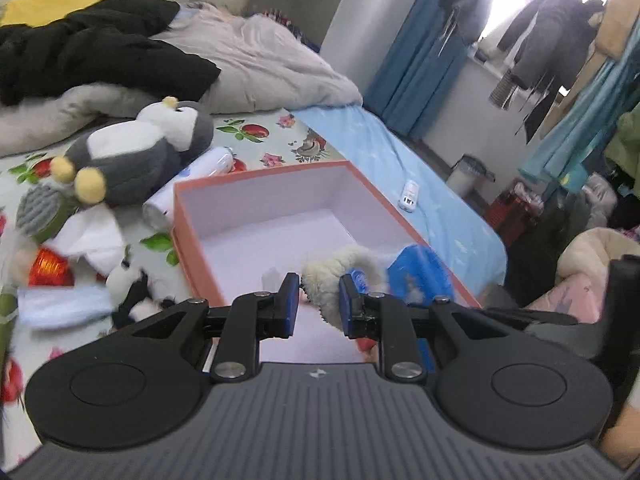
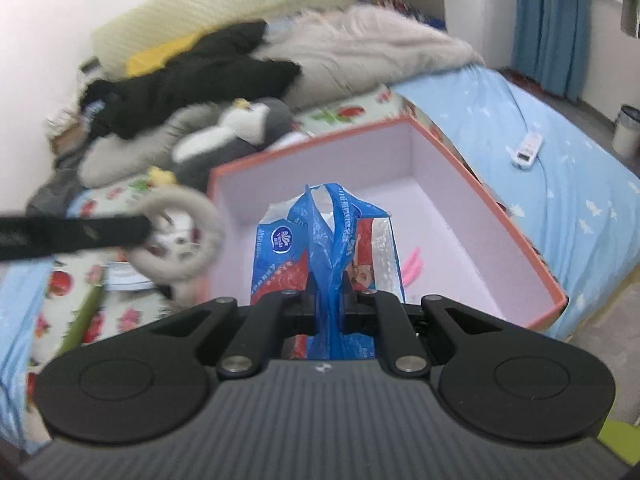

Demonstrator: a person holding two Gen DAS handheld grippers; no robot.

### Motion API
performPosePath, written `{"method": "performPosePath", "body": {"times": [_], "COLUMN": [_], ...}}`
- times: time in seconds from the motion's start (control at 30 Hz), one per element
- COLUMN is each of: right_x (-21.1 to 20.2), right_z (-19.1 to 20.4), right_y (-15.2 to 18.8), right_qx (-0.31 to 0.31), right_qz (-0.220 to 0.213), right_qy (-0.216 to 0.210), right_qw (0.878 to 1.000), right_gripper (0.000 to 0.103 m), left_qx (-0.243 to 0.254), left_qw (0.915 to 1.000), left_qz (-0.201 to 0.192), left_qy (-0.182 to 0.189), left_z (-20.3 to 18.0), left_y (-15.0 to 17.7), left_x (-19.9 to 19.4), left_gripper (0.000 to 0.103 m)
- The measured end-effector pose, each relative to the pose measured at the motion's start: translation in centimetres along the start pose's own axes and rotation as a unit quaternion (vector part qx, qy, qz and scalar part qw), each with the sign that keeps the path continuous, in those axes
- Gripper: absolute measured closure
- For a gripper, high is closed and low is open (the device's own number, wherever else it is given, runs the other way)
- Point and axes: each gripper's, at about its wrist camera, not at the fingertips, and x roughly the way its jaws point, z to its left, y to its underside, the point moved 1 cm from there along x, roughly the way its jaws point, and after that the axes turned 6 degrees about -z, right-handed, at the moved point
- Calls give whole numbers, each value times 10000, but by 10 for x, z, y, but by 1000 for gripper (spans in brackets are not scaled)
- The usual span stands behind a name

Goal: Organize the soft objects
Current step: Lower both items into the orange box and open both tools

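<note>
Left gripper (image 1: 319, 304): its jaws are standing partly apart and pinching a fuzzy cream ring (image 1: 340, 276) between the blue pads; seen from the right wrist, the same ring (image 2: 188, 236) is hanging off the tip of the black finger, left of the box.
Right gripper (image 2: 329, 304): its jaws are pressed nearly together, clamping the blue plastic handle of a tissue pack (image 2: 320, 240), which is hanging in front of the fingers over the near end of the box.
Box (image 1: 256, 178): an orange-walled carton with a pale lilac inside is lying open on the bed; a pink item (image 2: 412, 266), too small to identify, is lying on its floor.
Penguin plush (image 1: 136, 156): a grey and white toy with yellow feet is lying on its side on the fruit-print sheet (image 1: 256, 132), just left of the box's far corner.
Small toys (image 1: 132, 288): a black and white plush and other soft pieces are lying scattered left of the box; they are blurred.
White cylinder (image 1: 188, 184): lying between the penguin and the box wall.
Bedding: a black garment (image 1: 92, 48) is lying on a pale duvet (image 1: 264, 64) at the far end of the bed.
Remote (image 2: 528, 148): a white handset is lying on the blue sheet (image 2: 560, 184), to the right of the box.
</note>
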Motion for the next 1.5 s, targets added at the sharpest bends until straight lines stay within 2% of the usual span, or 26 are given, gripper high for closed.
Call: {"method": "performPosePath", "body": {"times": [0.13,0.2,0.33,0.57,0.6,0.63,0.7,0.73,0.77,1.0,1.2,1.5], "right_x": [40,56,77,91,91,91,89,87,85,64,33,-7], "right_z": [-18,-29,-43,-58,-59,-61,-62,-62,-60,-56,-48,-26], "right_y": [-13,-18,-19,-15,-15,-14,-12,-12,-11,-5,5,31], "right_qx": [81,224,380,452,476,500,508,490,442,428,402,315], "right_qz": [386,585,907,1078,1093,1107,1090,1063,1010,705,237,-303], "right_qy": [89,109,106,230,220,206,202,225,250,177,131,-9], "right_qw": [9992,9980,9951,9929,9926,9924,9925,9929,9936,9964,9988,9990], "right_gripper": [91,91,91,89,85,82,58,52,49,50,50,50], "left_qx": [85,205,115,-21,-8,20,99,97,103,387,778,501], "left_qw": [9991,9978,9940,9912,9912,9914,9915,9918,9924,9952,9955,9981], "left_qz": [402,587,1060,1302,1302,1281,1254,1238,1202,847,336,-151], "left_qy": [-88,-243,-258,-236,-244,-247,-320,-290,-228,-297,-420,-325], "left_z": [-2,-3,3,12,13,13,13,12,12,4,-5,-5], "left_y": [-26,-31,-32,-25,-25,-25,-25,-25,-24,-18,-1,38], "left_x": [50,73,117,135,135,135,134,132,130,103,62,10], "left_gripper": [78,78,78,78,78,77,66,59,59,59,59,59]}}
